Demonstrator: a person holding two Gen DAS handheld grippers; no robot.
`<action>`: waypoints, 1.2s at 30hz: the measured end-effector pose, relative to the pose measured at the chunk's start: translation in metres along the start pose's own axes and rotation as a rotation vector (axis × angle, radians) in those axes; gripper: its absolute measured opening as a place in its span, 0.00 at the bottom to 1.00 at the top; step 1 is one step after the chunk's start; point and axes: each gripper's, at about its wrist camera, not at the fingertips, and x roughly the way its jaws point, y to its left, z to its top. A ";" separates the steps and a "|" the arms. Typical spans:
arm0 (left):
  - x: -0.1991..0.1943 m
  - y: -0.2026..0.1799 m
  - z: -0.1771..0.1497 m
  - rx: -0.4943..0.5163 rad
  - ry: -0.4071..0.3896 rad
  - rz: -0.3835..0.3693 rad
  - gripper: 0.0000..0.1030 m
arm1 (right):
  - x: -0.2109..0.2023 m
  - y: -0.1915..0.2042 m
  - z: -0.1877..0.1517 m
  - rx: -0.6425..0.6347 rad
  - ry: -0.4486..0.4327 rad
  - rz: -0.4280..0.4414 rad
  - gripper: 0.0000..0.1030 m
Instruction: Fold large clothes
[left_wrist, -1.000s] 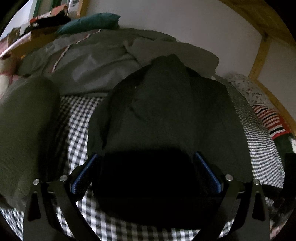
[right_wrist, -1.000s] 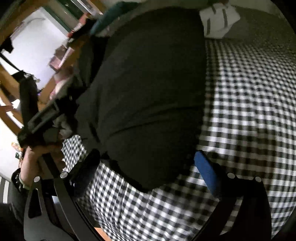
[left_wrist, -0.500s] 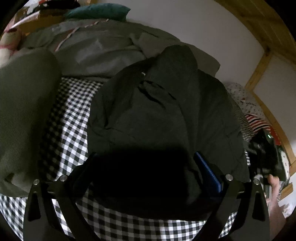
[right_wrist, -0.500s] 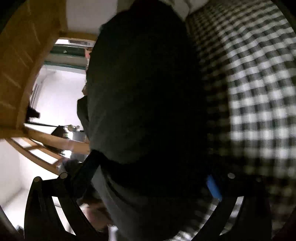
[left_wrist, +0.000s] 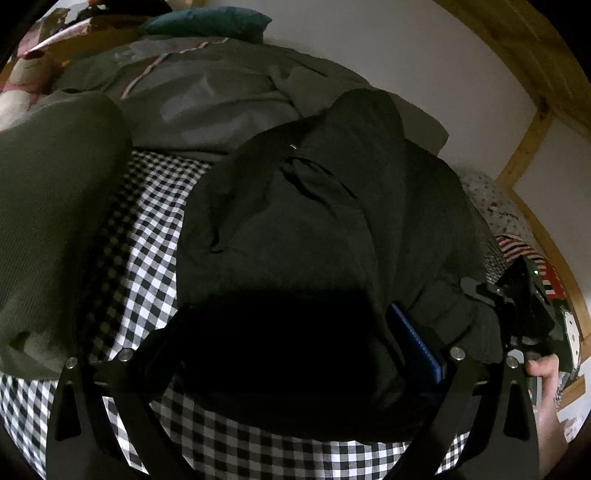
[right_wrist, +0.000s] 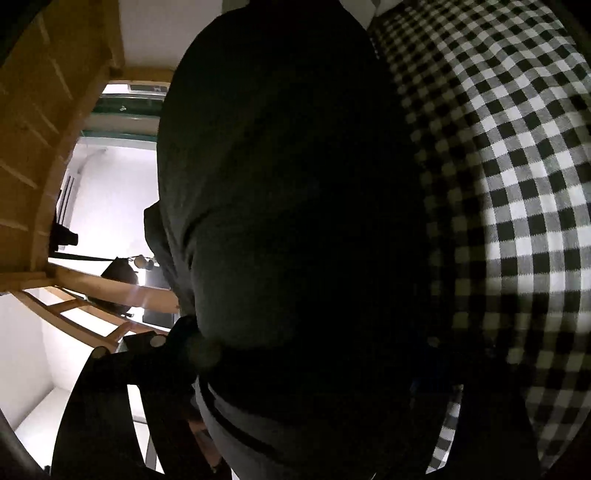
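Note:
A large dark garment (left_wrist: 314, 229) lies spread on the black-and-white checked bedsheet (left_wrist: 147, 236). My left gripper (left_wrist: 295, 332) is open, its fingers wide apart on either side of the garment's near hem, which sits in deep shadow. In the left wrist view, my right gripper (left_wrist: 517, 306) is at the garment's right edge by a bunched sleeve, with a hand (left_wrist: 546, 369) behind it. Seen from the right wrist, the garment (right_wrist: 288, 184) fills the frame. The jaws of the right gripper (right_wrist: 310, 354) are closing with its thick edge between them. One right finger is lost in the dark.
An olive knitted cloth (left_wrist: 48, 206) lies left of the garment. A grey garment (left_wrist: 207, 99) and a teal pillow (left_wrist: 207, 24) lie behind it. A red-and-white striped item (left_wrist: 524, 251) lies at the right. A wooden frame (left_wrist: 528, 140) runs along the white wall.
The right gripper rolled and swung in low against the garment's right edge, coming into the left wrist view. Its jaws have narrowed. The left gripper rolled slightly and stayed at the near hem.

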 end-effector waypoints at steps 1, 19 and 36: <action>-0.001 0.000 0.000 -0.003 0.001 0.005 0.96 | -0.001 0.002 -0.003 -0.006 -0.001 0.002 0.75; -0.033 -0.076 -0.034 0.191 0.128 0.077 0.96 | -0.090 -0.031 -0.100 0.019 -0.049 0.107 0.67; -0.096 -0.113 -0.119 0.144 0.067 -0.141 0.96 | -0.183 -0.076 -0.183 0.090 -0.144 0.128 0.71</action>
